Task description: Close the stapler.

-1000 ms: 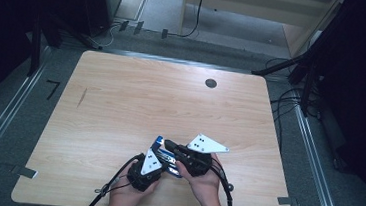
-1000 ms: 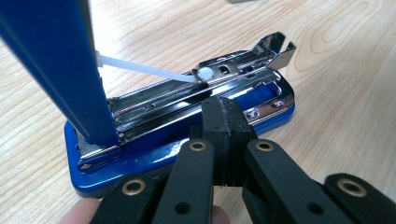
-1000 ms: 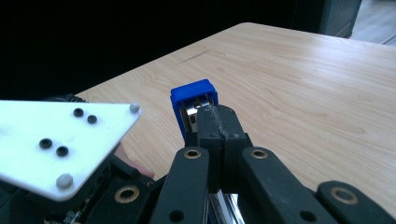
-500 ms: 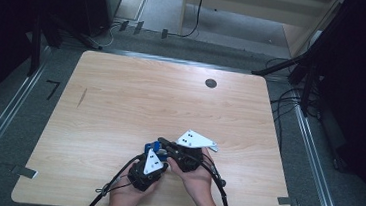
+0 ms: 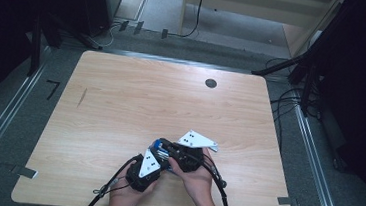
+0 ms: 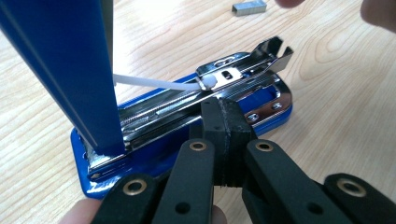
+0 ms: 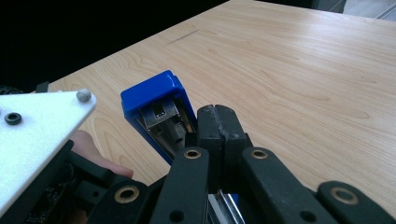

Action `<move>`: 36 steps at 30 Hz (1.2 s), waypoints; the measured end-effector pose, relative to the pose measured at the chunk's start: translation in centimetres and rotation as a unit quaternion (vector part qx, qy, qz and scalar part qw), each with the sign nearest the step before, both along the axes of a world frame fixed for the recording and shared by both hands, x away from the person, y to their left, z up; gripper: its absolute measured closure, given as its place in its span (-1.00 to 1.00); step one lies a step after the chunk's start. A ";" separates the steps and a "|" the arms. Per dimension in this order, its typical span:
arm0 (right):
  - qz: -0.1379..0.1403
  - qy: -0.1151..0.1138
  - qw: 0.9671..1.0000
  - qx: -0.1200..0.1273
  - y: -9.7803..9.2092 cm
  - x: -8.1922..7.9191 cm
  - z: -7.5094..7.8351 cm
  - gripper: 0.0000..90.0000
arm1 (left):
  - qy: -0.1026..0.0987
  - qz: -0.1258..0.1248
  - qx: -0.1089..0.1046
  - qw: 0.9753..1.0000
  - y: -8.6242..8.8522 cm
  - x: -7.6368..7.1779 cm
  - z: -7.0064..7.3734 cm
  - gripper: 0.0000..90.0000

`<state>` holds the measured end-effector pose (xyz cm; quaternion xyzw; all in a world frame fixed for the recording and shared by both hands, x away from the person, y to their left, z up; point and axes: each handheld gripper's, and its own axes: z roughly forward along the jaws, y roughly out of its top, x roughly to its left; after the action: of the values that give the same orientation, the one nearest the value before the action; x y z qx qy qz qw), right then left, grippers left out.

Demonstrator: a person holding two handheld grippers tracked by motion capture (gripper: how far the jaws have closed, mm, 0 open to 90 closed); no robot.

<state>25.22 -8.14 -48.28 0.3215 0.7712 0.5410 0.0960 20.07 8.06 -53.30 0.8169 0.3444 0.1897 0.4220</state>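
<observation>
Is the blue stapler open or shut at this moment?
Open. In the left gripper view the blue stapler has its top cover swung upright, baring the metal staple channel. A strip of staples lies apart on the table.

In the high view, the table (image 5: 120, 107) takes up the middle of the frame. A small round hole cover (image 5: 211, 83) sits on it near the upper right. The two grippers are close together near the bottom middle, the left gripper (image 5: 146, 169) lower and to the left, the right gripper (image 5: 186, 153) just above and to its right. The stapler (image 5: 159, 148) lies between them on the table. In the left gripper view, the stapler (image 6: 187, 116) lies open in the middle, just behind the jaws, and a strip of staples (image 6: 249, 7) lies on the table at the top, well apart from it.
</observation>
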 end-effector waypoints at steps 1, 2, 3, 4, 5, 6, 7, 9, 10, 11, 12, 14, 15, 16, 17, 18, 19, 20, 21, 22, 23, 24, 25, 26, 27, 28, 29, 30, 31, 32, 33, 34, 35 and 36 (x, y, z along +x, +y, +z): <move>0.000 -0.001 1.000 -0.001 0.0 0.0 0.0 1.00 | 0.000 0.000 0.000 1.000 0.0 0.0 0.0 1.00; 0.000 -0.001 1.000 -0.003 0.0 -0.1 -0.1 1.00 | 0.000 0.001 -0.002 1.000 0.0 0.0 0.0 1.00; 0.001 0.003 1.000 -0.002 0.0 -0.2 -0.2 1.00 | -0.003 0.005 -0.003 1.000 0.0 0.1 0.0 1.00; 0.003 0.002 1.000 -0.003 0.1 -0.2 -0.2 1.00 | -0.003 0.008 -0.005 1.000 0.0 0.1 0.0 1.00; 0.003 0.002 1.000 -0.006 0.2 -0.3 -0.3 1.00 | -0.003 0.009 -0.005 1.000 0.0 0.2 0.0 1.00; 0.004 0.001 1.000 -0.007 0.2 -0.3 -0.3 1.00 | -0.002 0.013 -0.005 1.000 0.0 0.2 0.0 1.00; 0.004 -0.001 1.000 -0.010 0.2 -0.3 -0.3 1.00 | -0.002 0.014 -0.004 1.000 0.0 0.2 0.0 1.00; 0.003 -0.003 1.000 -0.015 0.3 -0.4 -0.3 1.00 | -0.003 0.015 -0.003 1.000 0.0 0.2 0.0 1.00; 0.002 -0.003 1.000 -0.017 0.3 -0.4 -0.3 1.00 | 0.000 0.015 -0.001 1.000 0.0 0.3 0.0 1.00; 0.000 0.000 1.000 -0.017 0.2 -0.4 -0.4 1.00 | 0.004 0.016 -0.001 1.000 -0.1 0.4 0.0 1.00; -0.004 0.001 1.000 -0.018 0.1 -0.3 -0.5 1.00 | 0.009 0.017 0.002 1.000 -0.1 0.5 0.0 1.00; -0.011 0.006 1.000 -0.021 -0.1 -0.2 -0.6 1.00 | 0.019 0.021 0.007 1.000 -0.2 0.7 0.0 1.00; -0.011 0.006 1.000 -0.021 -0.2 -0.2 -0.7 1.00 | 0.020 0.019 0.010 1.000 -0.2 0.7 -0.1 1.00; -0.015 0.009 1.000 -0.024 -0.3 -0.2 -0.8 1.00 | 0.020 0.015 0.016 1.000 -0.3 0.7 -0.1 1.00; -0.015 0.010 1.000 -0.025 -0.3 -0.2 -0.8 1.00 | 0.018 0.014 0.021 1.000 -0.5 0.7 -0.1 1.00; -0.015 0.011 1.000 -0.025 -0.4 -0.2 -0.8 1.00 | 0.014 0.014 0.026 0.999 -0.6 0.6 -0.1 1.00; -0.016 0.012 0.999 -0.028 -0.5 -0.2 -0.9 1.00 | 0.013 0.013 0.029 0.999 -0.6 0.6 -0.1 1.00; -0.017 0.013 0.999 -0.028 -0.6 -0.2 -1.0 1.00 | 0.013 0.014 0.028 0.999 -0.6 0.6 -0.1 1.00; -0.020 0.014 0.999 -0.027 -0.6 -0.3 -1.0 1.00 | 0.012 0.014 0.027 0.999 -0.6 0.6 -0.1 1.00; -0.022 0.017 0.999 -0.028 -0.7 -0.3 -1.1 1.00 | 0.012 0.015 0.026 0.999 -0.6 0.6 -0.1 1.00; -0.022 0.018 0.999 -0.027 -0.8 -0.3 -1.2 1.00 | 0.011 0.016 0.026 0.999 -0.6 0.6 -0.1 1.00; -0.025 0.021 0.999 -0.027 -0.9 -0.3 -1.3 1.00 | 0.009 0.015 0.026 0.999 -0.6 0.6 -0.1 1.00; -0.028 0.022 0.999 -0.026 -1.0 -0.3 -1.5 1.00 | 0.008 0.015 0.026 1.000 -0.6 0.6 -0.1 1.00; -0.029 0.024 0.999 -0.026 -1.1 -0.3 -1.6 1.00 | 0.006 0.015 0.024 1.000 -0.6 0.6 -0.1 1.00; -0.030 0.028 0.999 -0.027 -1.2 -0.4 -1.7 1.00 | 0.005 0.015 0.020 1.000 -0.6 0.6 -0.1 1.00; -0.031 0.029 0.999 -0.026 -1.3 -0.4 -1.9 1.00 | 0.003 0.016 0.019 1.000 -0.6 0.6 -0.1 1.00; -0.032 0.032 0.999 -0.027 -1.4 -0.4 -1.9 1.00 | 0.003 0.016 0.018 1.000 -0.6 0.6 0.0 1.00; -0.031 0.032 0.999 -0.027 -1.4 -0.4 -2.0 1.00 | 0.003 0.016 0.018 1.000 -0.6 0.6 0.0 1.00; -0.031 0.033 0.999 -0.026 -1.5 -0.5 -2.0 1.00 | 0.003 0.017 0.018 1.000 -0.6 0.6 0.0 1.00; -0.032 0.033 0.999 -0.026 -1.5 -0.4 -2.1 1.00 | 0.002 0.017 0.017 1.000 -0.6 0.6 0.0 1.00; -0.032 0.034 0.999 -0.026 -1.5 -0.4 -2.1 1.00 | 0.000 0.017 0.011 1.000 -0.5 0.5 0.0 1.00; -0.034 0.035 0.998 -0.026 -1.5 -0.4 -2.1 1.00 | -0.003 0.018 0.008 1.000 -0.5 0.5 0.0 1.00; -0.033 0.035 0.998 -0.026 -1.5 -0.4 -2.2 1.00 | -0.005 0.019 0.003 1.000 -0.4 0.5 0.0 1.00; -0.034 0.036 0.998 -0.028 -1.6 -0.4 -2.2 1.00 | -0.005 0.018 -0.001 1.000 -0.3 0.5 0.0 1.00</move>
<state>24.86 -9.69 -50.48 0.3642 0.7772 0.5041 0.0958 20.54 7.71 -53.25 0.8094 0.3569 0.2011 0.4209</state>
